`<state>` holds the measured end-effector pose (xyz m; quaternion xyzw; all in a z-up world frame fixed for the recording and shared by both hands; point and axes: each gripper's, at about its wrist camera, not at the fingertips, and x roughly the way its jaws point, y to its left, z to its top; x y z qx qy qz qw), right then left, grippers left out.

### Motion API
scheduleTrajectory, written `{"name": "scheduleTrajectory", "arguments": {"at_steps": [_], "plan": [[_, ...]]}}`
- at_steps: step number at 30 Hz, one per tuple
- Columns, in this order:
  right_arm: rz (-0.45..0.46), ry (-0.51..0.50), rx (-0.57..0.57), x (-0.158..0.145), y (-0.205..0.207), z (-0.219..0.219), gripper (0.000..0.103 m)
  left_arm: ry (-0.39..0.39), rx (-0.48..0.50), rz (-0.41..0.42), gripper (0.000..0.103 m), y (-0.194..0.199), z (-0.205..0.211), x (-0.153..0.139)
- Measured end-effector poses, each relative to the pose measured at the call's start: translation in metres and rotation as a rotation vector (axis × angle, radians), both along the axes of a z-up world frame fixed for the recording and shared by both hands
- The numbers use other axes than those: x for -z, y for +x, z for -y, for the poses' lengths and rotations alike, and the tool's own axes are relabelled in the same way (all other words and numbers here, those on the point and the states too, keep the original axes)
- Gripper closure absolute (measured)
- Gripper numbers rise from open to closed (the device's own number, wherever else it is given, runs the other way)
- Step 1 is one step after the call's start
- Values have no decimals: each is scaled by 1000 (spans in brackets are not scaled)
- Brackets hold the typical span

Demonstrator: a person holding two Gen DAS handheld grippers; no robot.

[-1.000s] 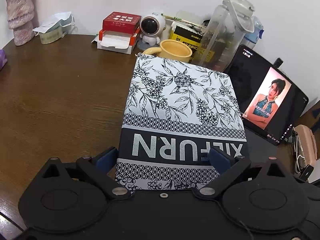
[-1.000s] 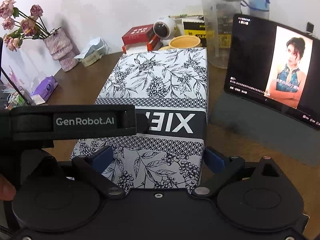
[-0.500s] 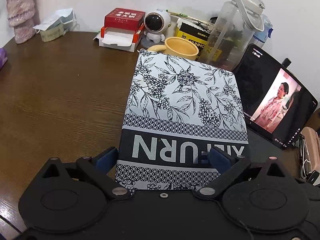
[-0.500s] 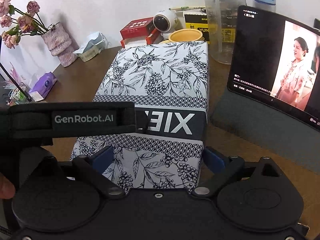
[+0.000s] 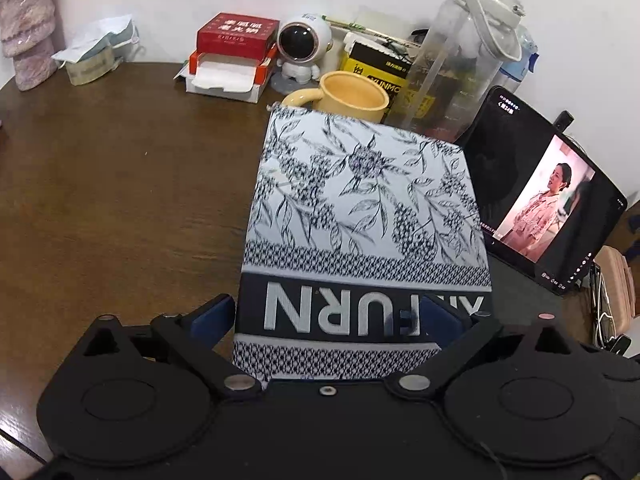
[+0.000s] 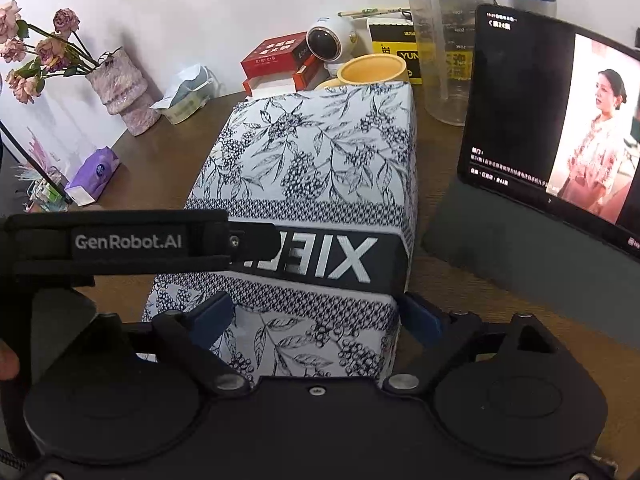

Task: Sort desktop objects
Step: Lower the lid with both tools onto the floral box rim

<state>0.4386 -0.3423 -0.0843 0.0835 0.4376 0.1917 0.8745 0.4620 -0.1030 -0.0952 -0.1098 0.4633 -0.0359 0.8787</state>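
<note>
Box: my blue-and-white floral fabric box (image 5: 360, 216), frame centre, has edged toward the yellow ceramic mug (image 5: 348, 98).
Left gripper (image 5: 332, 316): clamping its near end.
Right gripper (image 6: 316, 312): likewise.
Meaning: relocation nearly finished.

Box (image 5: 360, 216): white, navy leaf-and-berry print, lattice bands, dark stripe with silver lettering. Behind the box: yellow mug (image 5: 352, 96), red-and-white carton (image 5: 232, 56), white figurine (image 5: 302, 50). Table (image 5: 120, 200) dark brown wood. Vase (image 6: 120, 92) mottled pink.
</note>
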Motion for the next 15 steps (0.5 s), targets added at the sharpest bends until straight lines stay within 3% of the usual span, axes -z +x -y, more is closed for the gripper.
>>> {"name": "scheduleTrajectory", "arguments": {"at_steps": [15], "plan": [[-18,7,-3,-8,29,13,28,116,59,16,3,34,14,-6]]}}
